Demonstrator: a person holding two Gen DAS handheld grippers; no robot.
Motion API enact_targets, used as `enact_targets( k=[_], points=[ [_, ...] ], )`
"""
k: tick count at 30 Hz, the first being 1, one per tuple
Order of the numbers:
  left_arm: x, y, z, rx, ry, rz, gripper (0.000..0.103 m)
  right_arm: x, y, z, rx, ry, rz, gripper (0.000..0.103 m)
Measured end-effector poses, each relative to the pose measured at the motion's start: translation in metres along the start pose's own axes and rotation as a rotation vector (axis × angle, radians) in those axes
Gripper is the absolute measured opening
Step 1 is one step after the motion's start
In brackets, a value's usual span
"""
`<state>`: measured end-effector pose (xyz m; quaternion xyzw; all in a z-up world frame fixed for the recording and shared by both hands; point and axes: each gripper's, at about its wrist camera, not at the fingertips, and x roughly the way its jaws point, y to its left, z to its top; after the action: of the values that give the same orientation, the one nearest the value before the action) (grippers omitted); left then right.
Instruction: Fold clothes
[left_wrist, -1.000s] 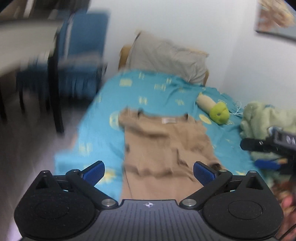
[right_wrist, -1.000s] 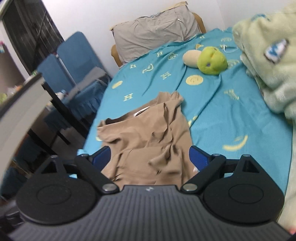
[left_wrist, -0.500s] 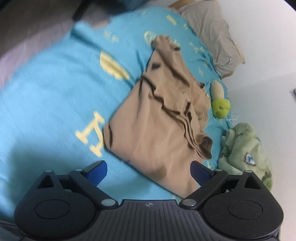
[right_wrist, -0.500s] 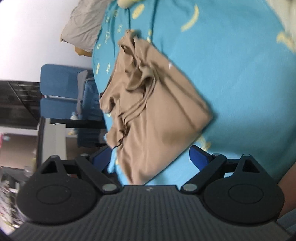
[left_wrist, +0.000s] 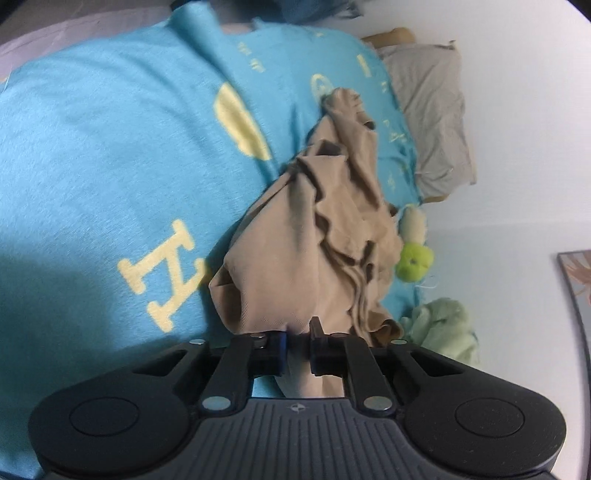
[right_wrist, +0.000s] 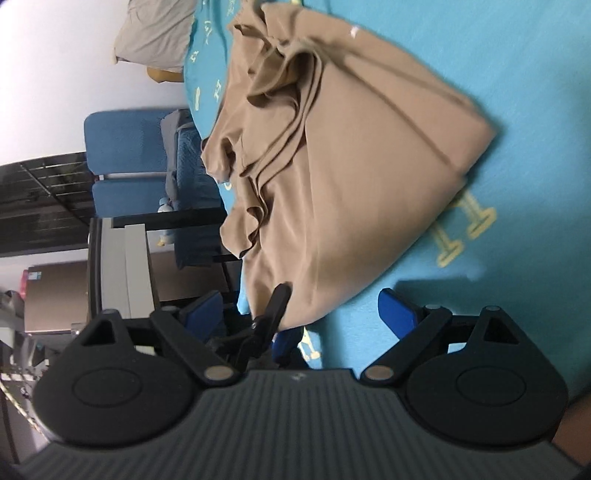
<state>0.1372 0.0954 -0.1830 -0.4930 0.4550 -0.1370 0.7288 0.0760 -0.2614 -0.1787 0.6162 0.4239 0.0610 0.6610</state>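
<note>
On bedspread (left_wrist: 92, 155) ("H" print): left tool (left_wrist: 295, 345) pinching tan shirt (left_wrist: 314, 236).

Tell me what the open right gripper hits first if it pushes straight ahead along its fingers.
Most likely the tan shirt on the blue bedspread: its near edge lies just ahead of the right gripper, though depth is hard to judge.

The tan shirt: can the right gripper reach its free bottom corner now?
Probably yes. The right gripper is open beside the tan shirt on the blue bedsheet, nothing lying between; the left gripper already pinches the other corner.
</note>
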Motion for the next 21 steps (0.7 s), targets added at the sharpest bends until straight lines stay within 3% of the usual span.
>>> enact_targets(
  k=[4,8,11,12,15,21],
  points=[
    [-0.011,-0.005,-0.002,0.011,-0.062,-0.090,0.007,0.010,-0.008,0.007,0.060,-0.016,0.024,0.093],
    [-0.021,-0.011,-0.003,0.022,-0.098,-0.138,0.007,-0.011,-0.012,0.020,0.077,-0.149,0.036,0.092],
    [-0.023,-0.016,-0.005,0.040,-0.106,-0.140,0.006,-0.020,-0.020,0.026,0.101,-0.202,0.007,0.063],
    [-0.024,-0.018,-0.006,0.049,-0.111,-0.141,0.006,-0.019,-0.019,0.026,0.095,-0.206,-0.011,0.046],
    [-0.034,-0.022,-0.007,0.076,-0.132,-0.158,0.006,-0.025,-0.006,0.023,-0.009,-0.228,-0.044,0.021],
    [-0.057,-0.044,-0.016,0.201,-0.173,-0.182,0.005,-0.050,0.017,0.010,-0.213,-0.272,-0.041,0.015]
  ],
)
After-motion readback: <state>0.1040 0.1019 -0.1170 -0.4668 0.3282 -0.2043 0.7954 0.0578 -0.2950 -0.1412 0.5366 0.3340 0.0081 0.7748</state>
